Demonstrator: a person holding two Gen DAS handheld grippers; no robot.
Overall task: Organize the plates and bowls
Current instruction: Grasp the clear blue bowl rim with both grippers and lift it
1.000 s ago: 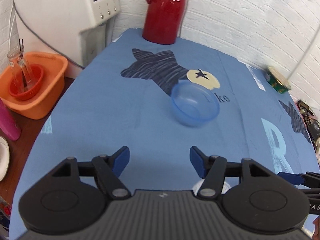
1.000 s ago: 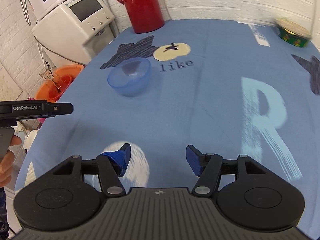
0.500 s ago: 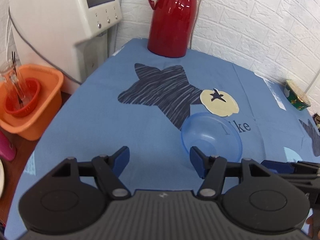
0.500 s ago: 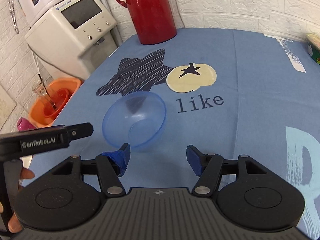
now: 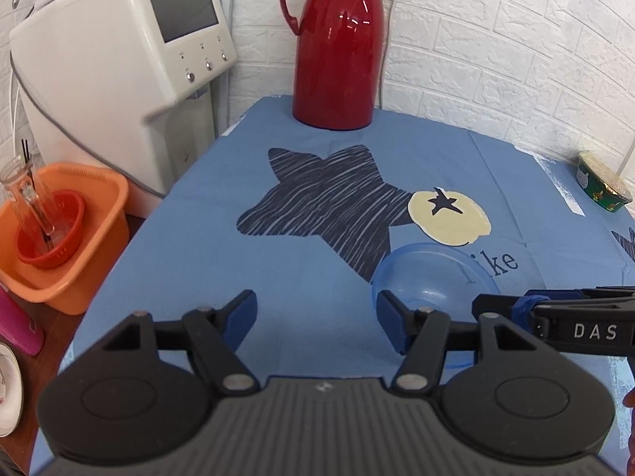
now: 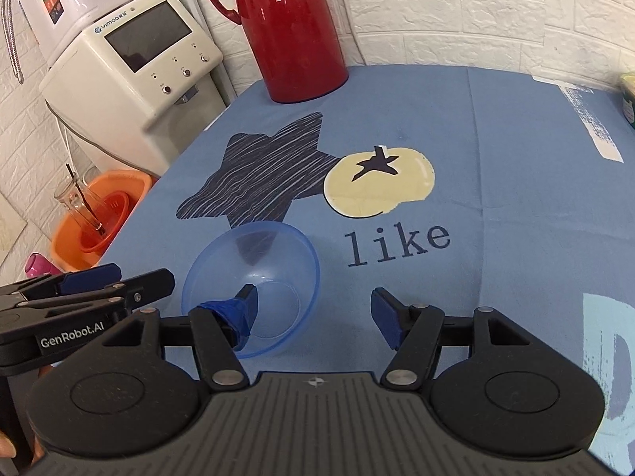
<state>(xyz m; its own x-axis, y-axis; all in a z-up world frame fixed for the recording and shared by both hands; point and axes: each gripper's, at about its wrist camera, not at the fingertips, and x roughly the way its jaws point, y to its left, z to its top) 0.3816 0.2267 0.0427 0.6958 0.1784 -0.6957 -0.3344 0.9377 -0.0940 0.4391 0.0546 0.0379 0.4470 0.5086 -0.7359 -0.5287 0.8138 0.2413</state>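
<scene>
A clear blue bowl (image 6: pixel 254 281) sits upright on the blue-clothed surface (image 6: pixel 496 150), just in front of the dark star printed on the cloth and well short of the red jug (image 6: pixel 283 27) standing at the back edge.

The right hand-held gripper (image 6: pixel 313 317) is spread wide; from its own camera its left finger (image 6: pixel 238 315), wrapped in blue tape, lies over the bowl's inside near the right-hand rim, and its other finger is outside the bowl above bare cloth. Whether the taped finger actually touches the bowl I cannot tell. The left hand-held gripper (image 5: pixel 315 319) is spread too, holding nothing, and hangs just left of the bowl.

The left camera gives much less of the bowl (image 5: pixel 432 277): only its far rim and part of the inside show, the rest hidden behind gripper parts. That view does show more to the left of the jug: the white machine with a screen (image 5: pixel 119 59), the orange tub (image 5: pixel 67 234) holding a red strainer and a glass, and the edge of a white plate (image 5: pixel 10 388) cut off by the frame. A green tin (image 5: pixel 603 184) sits far right of the jug; in the right camera it is barely a sliver. A fingertip peeks in at each view's lower corner.
</scene>
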